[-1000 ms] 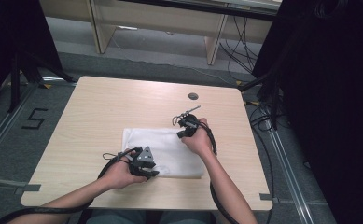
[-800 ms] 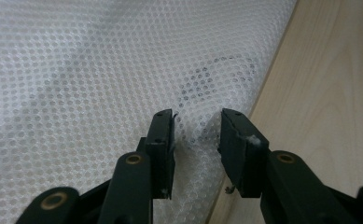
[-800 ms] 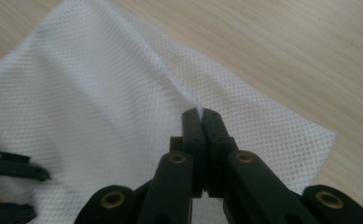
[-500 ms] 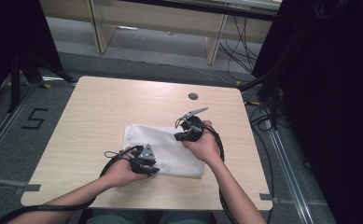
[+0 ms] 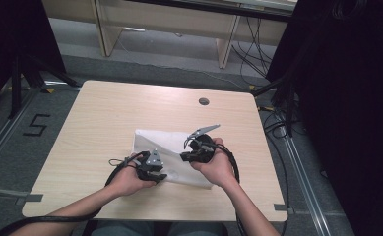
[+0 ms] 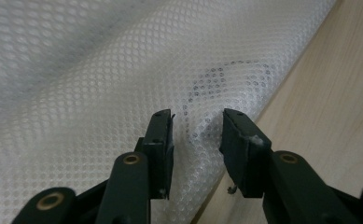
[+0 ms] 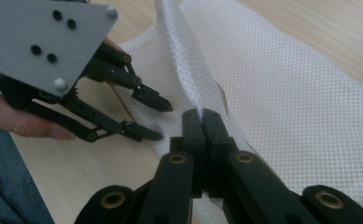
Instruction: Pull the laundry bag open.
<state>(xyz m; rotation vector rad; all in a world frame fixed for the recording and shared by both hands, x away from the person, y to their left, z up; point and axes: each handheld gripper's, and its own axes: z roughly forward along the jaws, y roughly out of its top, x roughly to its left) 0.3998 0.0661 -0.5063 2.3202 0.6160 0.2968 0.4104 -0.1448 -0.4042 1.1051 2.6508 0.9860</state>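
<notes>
Black two-jaw tools (image 7: pixel 202 116), brass pivots (grey plate atop).

White mesh fabric (image 6: pixel 100 70) is filling the upper left and centre of the frame, lying on the light wooden tabletop (image 6: pixel 338 93) at the right. The left tool (image 6: pixel 195 135) is straddling a raised fold near the fabric's edge, jaws parted.

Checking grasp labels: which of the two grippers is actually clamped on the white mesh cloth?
The right gripper: its jaws are shut on a raised fold of the mesh cloth. The left gripper has a gap between its jaws, cloth bunched between them.
</notes>
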